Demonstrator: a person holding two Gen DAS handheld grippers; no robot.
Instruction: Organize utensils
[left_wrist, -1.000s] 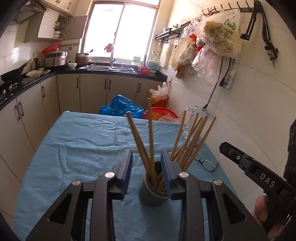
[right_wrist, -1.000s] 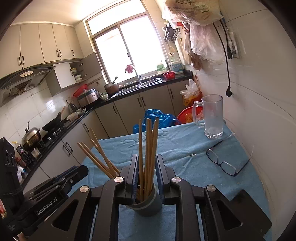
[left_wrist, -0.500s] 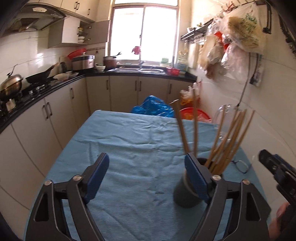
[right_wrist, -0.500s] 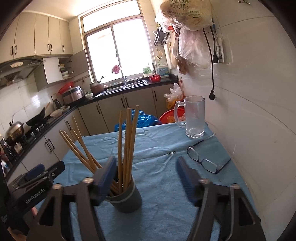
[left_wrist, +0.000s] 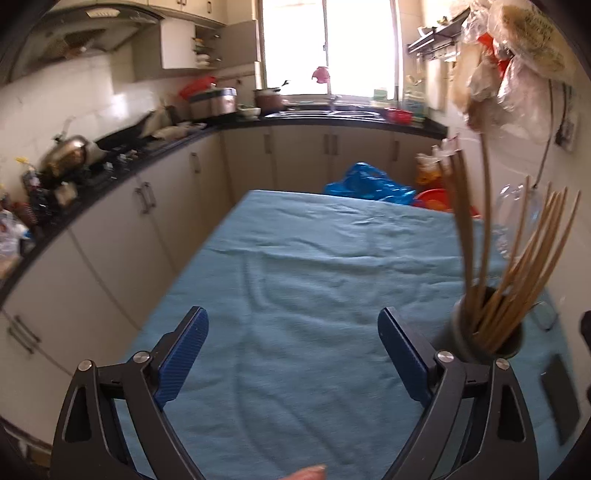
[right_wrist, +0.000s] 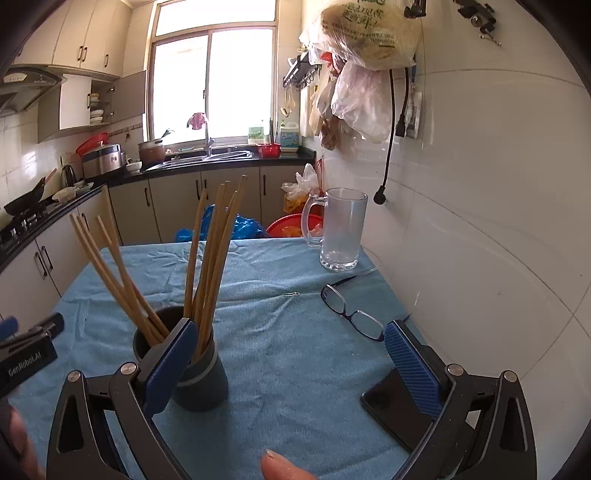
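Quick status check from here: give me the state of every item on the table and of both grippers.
Left gripper: jaws opening, nothing between them.
Right gripper: jaws opening, empty.
Dark grey cylindrical holder: upright on the blue cloth.
Wooden chopsticks: standing in holder, fanned apart.
Clear glass mug: upright, looks empty.
Dark-framed glasses: unfolded.
Black phone: flat.

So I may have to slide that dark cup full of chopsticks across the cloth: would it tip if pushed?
Probably tippy. The dark cup is narrow, and the chopsticks stand far above its rim, splayed to both sides, so the load looks top-heavy. The wrinkled blue cloth could catch its base. A push low on the wall seems safer.
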